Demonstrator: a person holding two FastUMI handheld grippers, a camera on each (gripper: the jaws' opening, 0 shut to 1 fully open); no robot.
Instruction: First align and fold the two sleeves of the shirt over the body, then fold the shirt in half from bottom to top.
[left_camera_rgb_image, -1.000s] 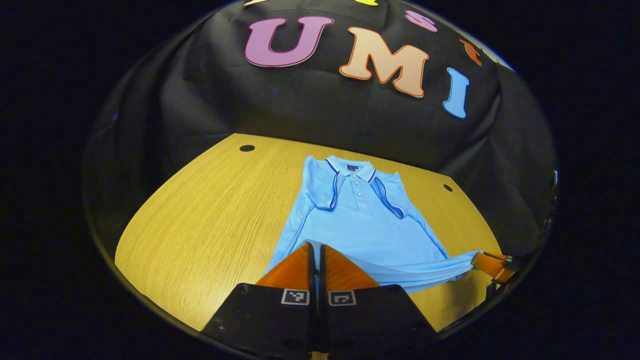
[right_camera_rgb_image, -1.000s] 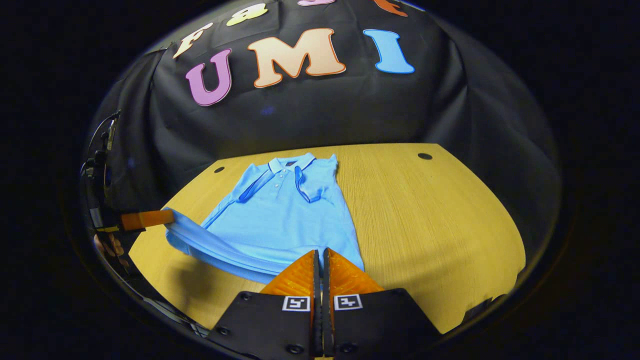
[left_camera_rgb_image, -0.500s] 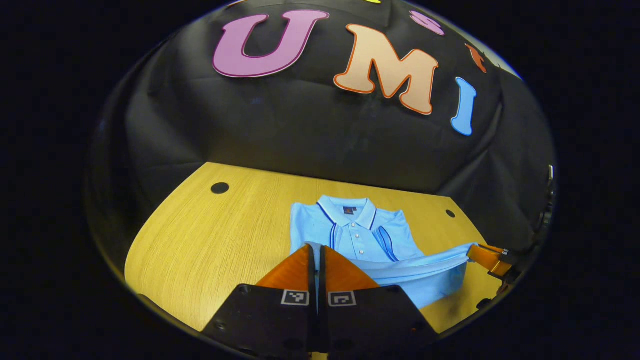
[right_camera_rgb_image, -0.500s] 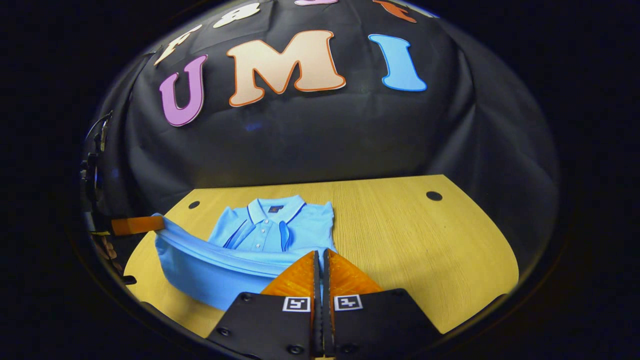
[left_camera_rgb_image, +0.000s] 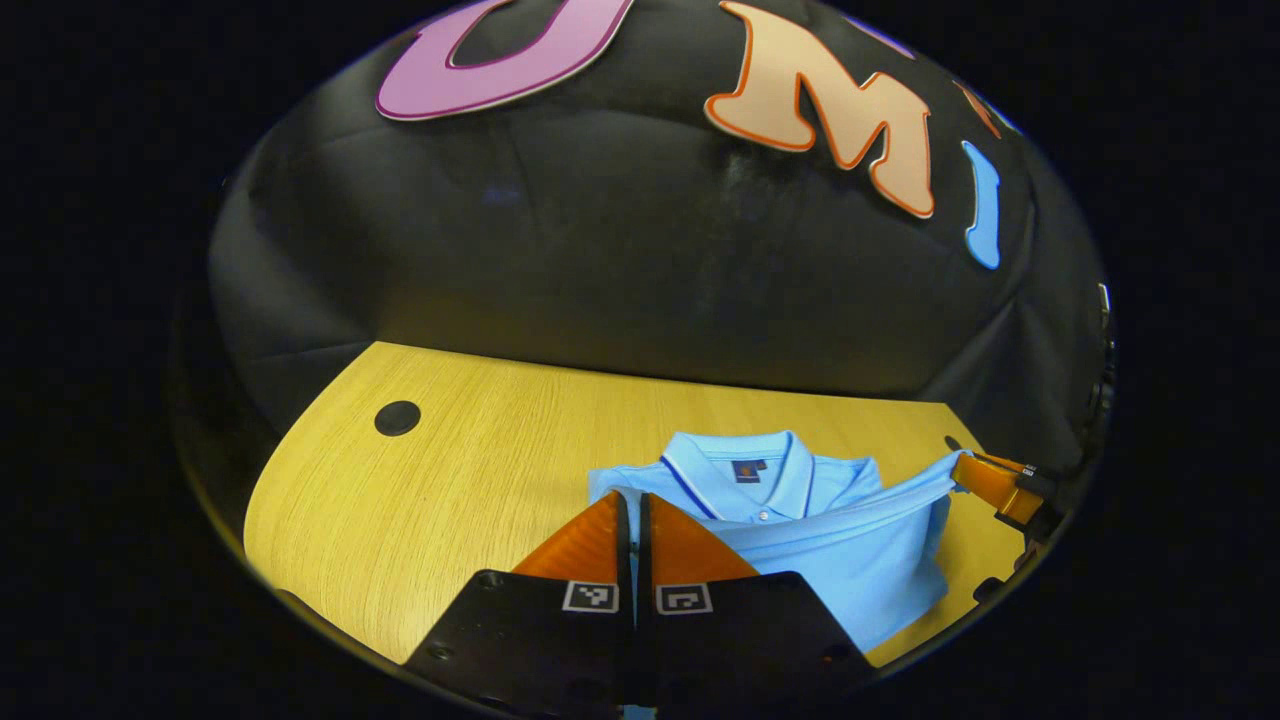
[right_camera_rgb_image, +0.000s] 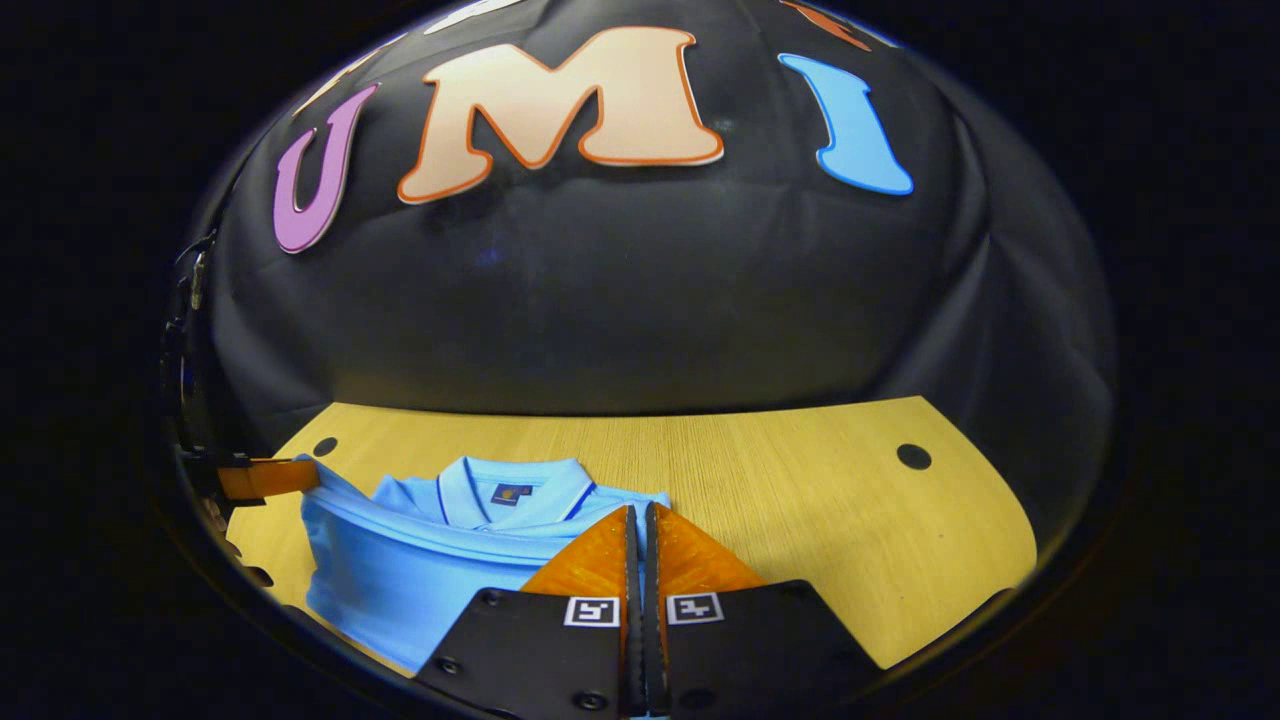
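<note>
Left claw (left_camera_rgb_image: 630, 505): fingers pressed together with almost no gap, pinching one corner of the shirt's (left_camera_rgb_image: 850, 560) bottom hem, which rises out of the fingertips. Just ahead of this claw lies the collar (left_camera_rgb_image: 745, 470) with its buttoned opening; to its left the counter (left_camera_rgb_image: 450, 490) is bare wood with a dark round hole (left_camera_rgb_image: 397, 417). From the tips the hem stretches away to the right as a taut band, ending at the far claw.

Right claw (right_camera_rgb_image: 640, 520): likewise closed tight, holding the other hem corner. The collar sits just ahead and to the left, and the doubled body spreads to the left below the raised hem.

The lower half appears carried nearly up to the collar, so the bottom-to-top fold is judged close to complete. The knit cloth is soft, light and limp; it sags wherever unsupported, so the corners of the hem are the sensible holds, kept apart under light tension while lowering.
</note>
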